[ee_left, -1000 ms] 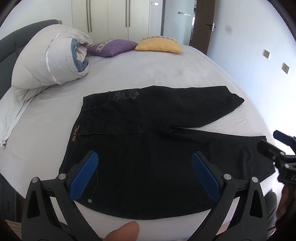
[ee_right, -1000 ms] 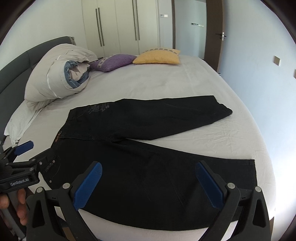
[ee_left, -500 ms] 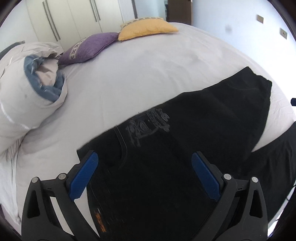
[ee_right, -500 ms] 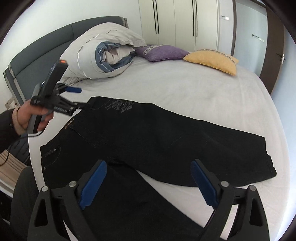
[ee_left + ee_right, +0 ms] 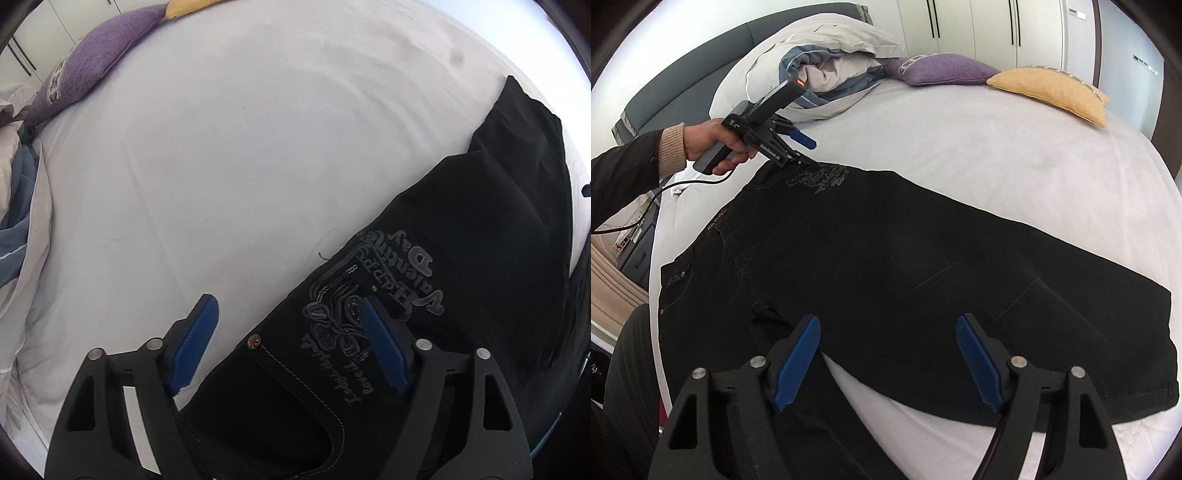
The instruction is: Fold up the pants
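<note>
Black pants (image 5: 886,258) lie spread flat on the white bed (image 5: 960,147), waist to the left in the right wrist view. My left gripper (image 5: 290,332) hangs just over the far waist corner by the grey embroidery (image 5: 373,291). Its jaws are closing. One pad is over the sheet (image 5: 221,147), the other over the pants (image 5: 480,258), with the cloth's edge between them and neither pad pressing on it. A hand (image 5: 705,144) holds that left gripper (image 5: 803,153). My right gripper (image 5: 886,354) hovers above the far leg near the crotch, its jaws closing with nothing gripped.
A rolled duvet (image 5: 820,70) lies against the grey headboard (image 5: 665,96). A purple cushion (image 5: 942,68) and a yellow cushion (image 5: 1052,88) sit at the far side of the bed. White wardrobes (image 5: 979,26) stand behind. The bed's near edge runs along the left.
My left gripper has swung down to the far waist corner and its jaws have narrowed. My right gripper has come lower and closer over the far leg, jaws narrowing too.
</note>
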